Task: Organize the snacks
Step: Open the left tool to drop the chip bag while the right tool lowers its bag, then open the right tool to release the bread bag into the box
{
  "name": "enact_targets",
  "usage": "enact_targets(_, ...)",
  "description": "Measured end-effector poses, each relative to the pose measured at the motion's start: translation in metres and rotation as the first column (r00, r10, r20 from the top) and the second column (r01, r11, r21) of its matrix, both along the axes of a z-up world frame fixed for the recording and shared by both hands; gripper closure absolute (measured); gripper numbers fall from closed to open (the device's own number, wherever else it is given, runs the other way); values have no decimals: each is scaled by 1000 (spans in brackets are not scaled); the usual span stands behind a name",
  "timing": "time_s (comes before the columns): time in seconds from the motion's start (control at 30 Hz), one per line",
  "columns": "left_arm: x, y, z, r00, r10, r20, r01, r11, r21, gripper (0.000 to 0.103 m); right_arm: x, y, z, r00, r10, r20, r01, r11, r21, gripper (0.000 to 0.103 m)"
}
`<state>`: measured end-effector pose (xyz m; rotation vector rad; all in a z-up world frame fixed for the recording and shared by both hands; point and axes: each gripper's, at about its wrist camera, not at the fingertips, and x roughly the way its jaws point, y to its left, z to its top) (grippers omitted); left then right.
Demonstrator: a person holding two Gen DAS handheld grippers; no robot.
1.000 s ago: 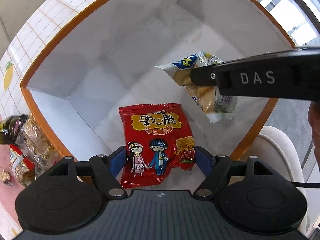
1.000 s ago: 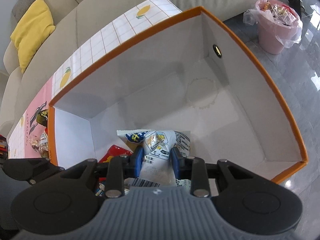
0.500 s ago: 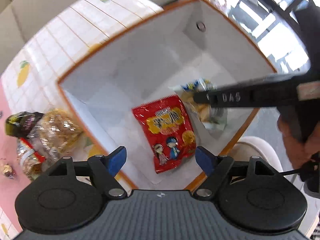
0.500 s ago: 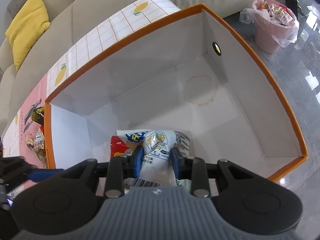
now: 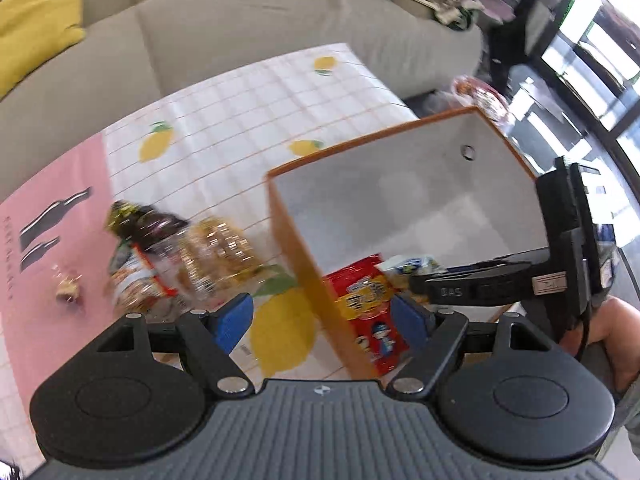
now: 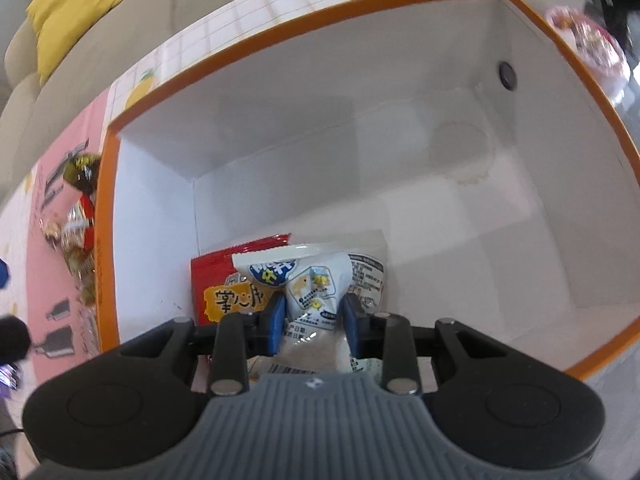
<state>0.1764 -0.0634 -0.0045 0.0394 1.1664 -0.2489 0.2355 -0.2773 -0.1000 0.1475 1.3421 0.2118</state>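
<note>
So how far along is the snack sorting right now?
Done: a red packet lies in the orange box. In hand: the right gripper holds a white packet inside the box. Left: a few snacks on the table beside it; the left gripper is open and empty.

The lemon-print tablecloth (image 5: 248, 120) (partly pink) carries an orange-rimmed box (image 5: 298, 256) and a blurred, seemingly loose snack pile (image 5: 180, 256).
</note>
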Motion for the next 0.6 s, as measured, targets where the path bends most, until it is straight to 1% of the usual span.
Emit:
enact_targets(0.1, -8, 14, -2, 999, 37, 6, -37, 999, -7, 11, -3, 5, 4, 999, 31, 26, -30, 998, -48, 74)
enact_targets(0.17, -14, 23, 0, 998, 62, 6, -62, 998, -15, 11, -4, 9, 5, 999, 46, 28, -44, 996, -80, 73)
enact_targets(0.23, -18, 30, -2, 996, 85, 4, -85, 996, -23, 11, -5, 10, 3, 999, 45, 11, -44, 995, -92, 67)
enact_targets(0.37, -30, 45, -3, 993, 121, 8, -121, 992, -38, 12, -9, 11, 5, 999, 48, 19, -45, 993, -113, 63)
enact_targets(0.4, -34, 49, -2, 992, 127, 10, -127, 991, -41, 12, -10, 11, 7, 999, 47, 24, -44, 992, -121, 60)
enact_targets(0.43, -37, 52, -2, 991, 133, 13, -133, 990, -44, 12, -12, 13, 9, 999, 46, 28, -42, 991, -126, 55)
enact_targets(0.5, -44, 58, 0, 989, 144, 21, -143, 988, -52, 12, -15, 17, 17, 998, 47, 44, -40, 990, -138, 51)
enact_targets(0.57, -50, 65, 2, 988, 153, 29, -151, 987, -62, 12, -19, 24, 25, 997, 54, 61, -44, 988, -148, 51)
enact_targets(0.6, -54, 67, 3, 987, 157, 28, -154, 985, -73, 13, -22, 26, 31, 995, 59, 74, -48, 988, -150, 48)
